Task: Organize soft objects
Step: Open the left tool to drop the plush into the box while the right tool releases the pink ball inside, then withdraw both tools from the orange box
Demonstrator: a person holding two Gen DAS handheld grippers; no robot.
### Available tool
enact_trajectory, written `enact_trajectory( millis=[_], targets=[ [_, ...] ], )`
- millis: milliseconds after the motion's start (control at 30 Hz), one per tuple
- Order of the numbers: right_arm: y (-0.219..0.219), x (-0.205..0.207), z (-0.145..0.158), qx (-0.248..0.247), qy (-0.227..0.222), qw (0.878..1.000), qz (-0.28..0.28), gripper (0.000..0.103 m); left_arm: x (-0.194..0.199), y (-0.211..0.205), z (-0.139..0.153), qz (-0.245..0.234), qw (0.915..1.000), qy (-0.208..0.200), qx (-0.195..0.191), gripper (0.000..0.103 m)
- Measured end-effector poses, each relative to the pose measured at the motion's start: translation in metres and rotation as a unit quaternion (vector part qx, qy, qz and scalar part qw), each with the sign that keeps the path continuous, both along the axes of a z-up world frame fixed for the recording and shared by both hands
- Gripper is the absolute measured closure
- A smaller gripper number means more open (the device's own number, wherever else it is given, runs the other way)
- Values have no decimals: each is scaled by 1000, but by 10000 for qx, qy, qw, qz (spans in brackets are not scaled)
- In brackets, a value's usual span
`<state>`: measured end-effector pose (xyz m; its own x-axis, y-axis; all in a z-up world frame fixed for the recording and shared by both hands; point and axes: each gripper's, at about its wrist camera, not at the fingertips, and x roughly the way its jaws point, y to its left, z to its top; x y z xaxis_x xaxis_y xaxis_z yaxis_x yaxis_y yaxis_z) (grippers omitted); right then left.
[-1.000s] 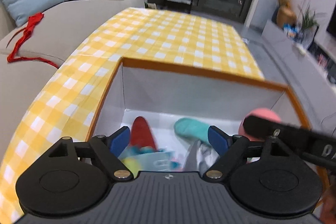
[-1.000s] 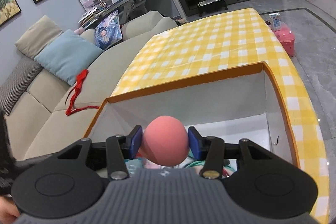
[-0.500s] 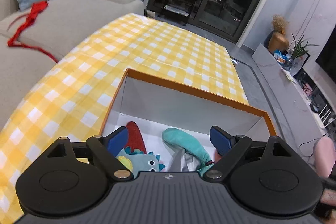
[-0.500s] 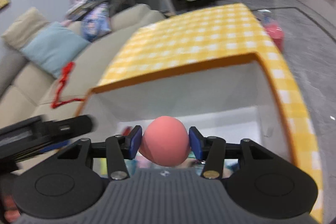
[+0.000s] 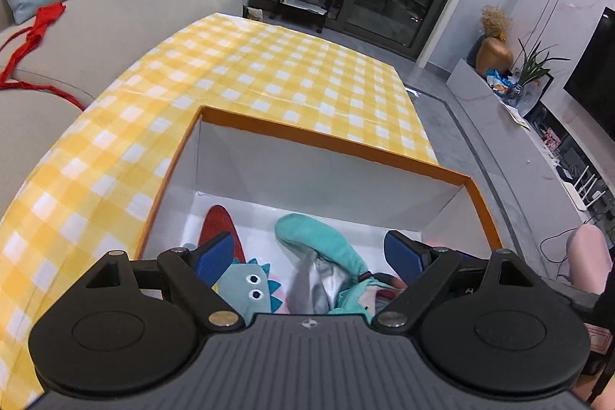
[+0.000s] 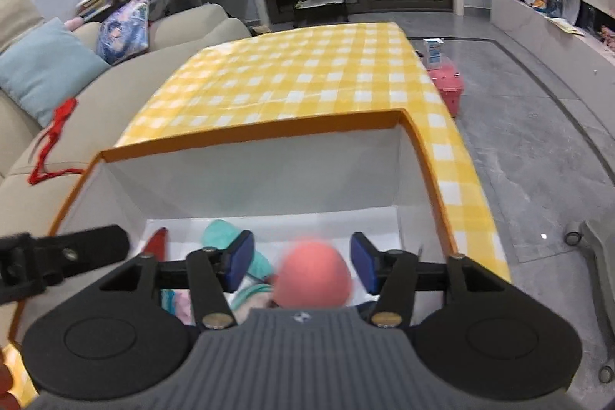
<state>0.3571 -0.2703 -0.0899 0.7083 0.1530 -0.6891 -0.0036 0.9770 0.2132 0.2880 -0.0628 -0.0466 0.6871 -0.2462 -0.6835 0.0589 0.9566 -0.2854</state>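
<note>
Table [image 5: 269, 72]: yellow-and-white checked cloth; it carries the box at its near end.
Box [image 6: 250, 137]: orange rim, white inside walls, open top; my landmark for all below.
Soft toys [image 5: 323, 244]: teal plush, red piece and a pale blue spiky face lie heaped on the box floor.
Pink ball [image 6: 313, 273]: smooth, round, salmon-coloured, blurred; inside the box, seemingly clear of both my pads.
My right gripper [image 6: 301, 266]: over the box, jaws spread wide.
My left gripper [image 5: 311, 256]: above the box's near edge, jaws apart, empty.
</note>
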Motion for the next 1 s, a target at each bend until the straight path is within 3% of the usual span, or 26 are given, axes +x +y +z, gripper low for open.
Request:
enact_trajectory(
  millis=[33,167,200,233,433,700,833,1000],
  targets=[
    [0,0,1,108,-3,9999,89,30,0,0,-1,-4,10000,11,14,1],
    [2,-2,3,225,-101,9995,177,19,-1,7,1,5,9997,0,-252,1],
    [4,-3,4,141,-147,9997,157,5,-1,10,2,46,9995,-12,-316,1],
    [5,-3,5,72,-211,9996,158,3,-1,13,3,86,9993,-19,-371,1],
    [9,-9,7,-16,-413,9989,215,3,-1,15,4,105,9993,1,-369,1],
    [27,-21,6,-333,-728,9943,705,3,-12,14,15,59,9996,-216,-192,0],
    [32,-26,9,-595,-762,9942,467,3,-17,11,21,-118,9998,-156,-75,0],
    [25,-44,14,-398,-923,9948,143,3,-27,6,30,-117,9995,-230,168,0]
  ],
)
